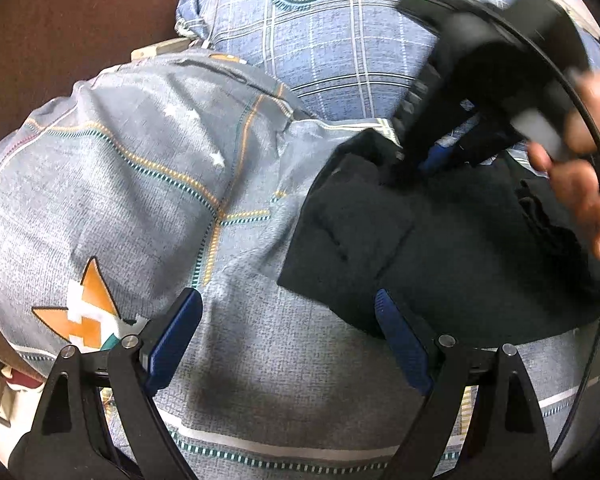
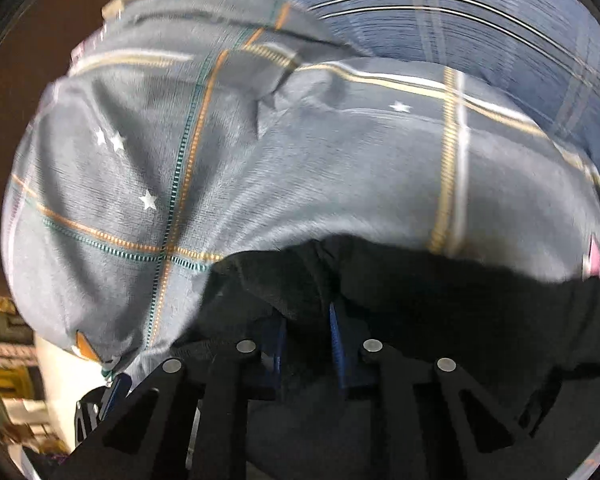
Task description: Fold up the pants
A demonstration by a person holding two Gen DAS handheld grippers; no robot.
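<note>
Left wrist view: the left hand-held gripper (image 1: pixel 288 332) is hovering with jaws apart and empty; the pants (image 1: pixel 440 240) are lying on the bed (image 1: pixel 148 168), ahead and to its right, nearer the right hand-held gripper (image 1: pixel 416 164).

Right wrist view, blurred: the right hand-held gripper (image 2: pixel 308 340) is pinching a fold of the pants (image 2: pixel 440 300); fingertips hidden in fabric.

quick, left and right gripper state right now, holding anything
left gripper: open, holding nothing, over the bedsheet beside the black pants.
right gripper: nearly shut, with a fold of the black pants between its pads.
</note>
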